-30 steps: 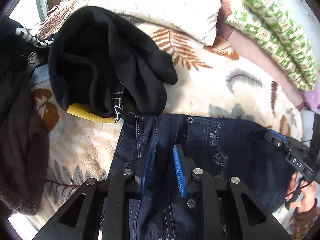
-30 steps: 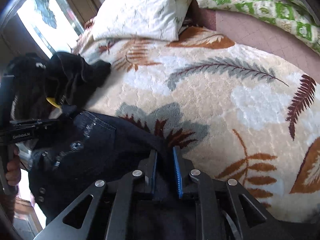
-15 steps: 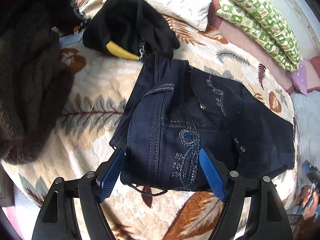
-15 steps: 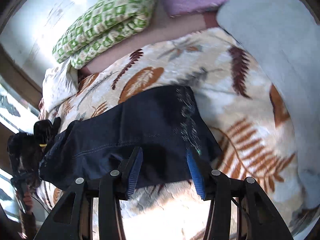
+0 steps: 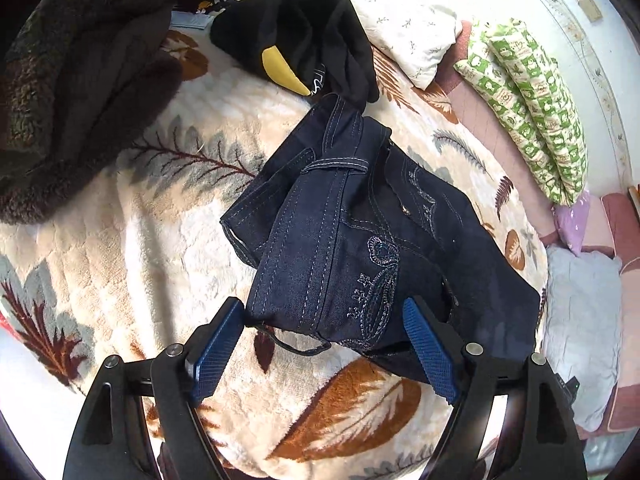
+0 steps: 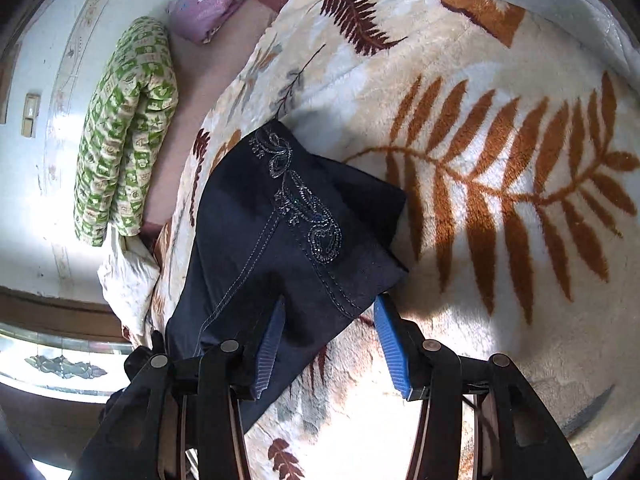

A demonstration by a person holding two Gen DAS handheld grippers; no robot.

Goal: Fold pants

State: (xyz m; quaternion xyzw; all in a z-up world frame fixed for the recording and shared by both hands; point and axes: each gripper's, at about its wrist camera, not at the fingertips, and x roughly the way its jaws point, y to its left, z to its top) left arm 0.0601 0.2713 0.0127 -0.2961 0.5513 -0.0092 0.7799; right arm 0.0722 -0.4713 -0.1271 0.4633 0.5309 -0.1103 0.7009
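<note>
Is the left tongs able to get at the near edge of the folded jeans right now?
Probably yes. The left tongs hang just over the near edge of the dark jeans, jaws opening and gripping nothing, with only bare leaf-print blanket beside them.

Left wrist view. Folded dark denim pants [image 5: 360, 240] with stitched embroidery lie on a cream blanket [image 5: 132, 264] printed with fern leaves. The left claw [image 5: 324, 344] hangs over their near edge, its jaws opening, blue pads [image 5: 218, 350] wide on either side of the fabric and not pressing it. A black garment [image 5: 304, 28] with a yellow patch touches the pants' far end; a green-patterned pillow [image 5: 536, 108] lies at right.
</note>
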